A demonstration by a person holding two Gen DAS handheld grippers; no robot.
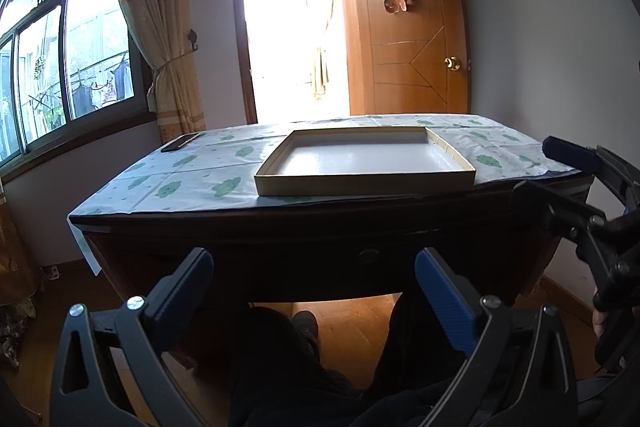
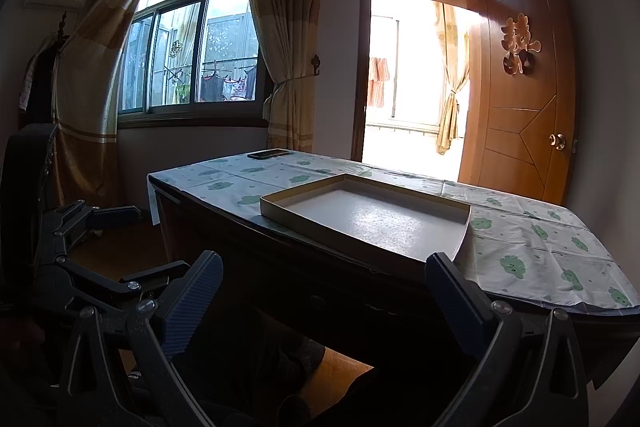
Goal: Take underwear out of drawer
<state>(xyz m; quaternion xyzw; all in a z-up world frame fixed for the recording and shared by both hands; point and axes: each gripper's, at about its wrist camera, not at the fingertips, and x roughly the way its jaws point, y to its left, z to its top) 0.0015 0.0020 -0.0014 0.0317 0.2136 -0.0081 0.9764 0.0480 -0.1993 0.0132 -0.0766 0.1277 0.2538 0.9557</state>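
Shallow box (image 1: 366, 183) and phone (image 1: 179, 143) on desk (image 1: 280, 227); drawer (image 1: 368, 255) closed.

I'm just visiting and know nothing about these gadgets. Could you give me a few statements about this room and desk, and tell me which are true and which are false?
1. The shallow cardboard tray on the desk is empty. True.
2. The desk drawer is pulled open. False: its front looks flush and closed.
3. A phone lies at the desk's far corner near the window. True.
4. The left gripper holds underwear. False: its jaws stand wide open with nothing between them.
5. The wooden door is shut. False: it is swung open, with bright daylight in the doorway.
6. The right gripper is open. True.
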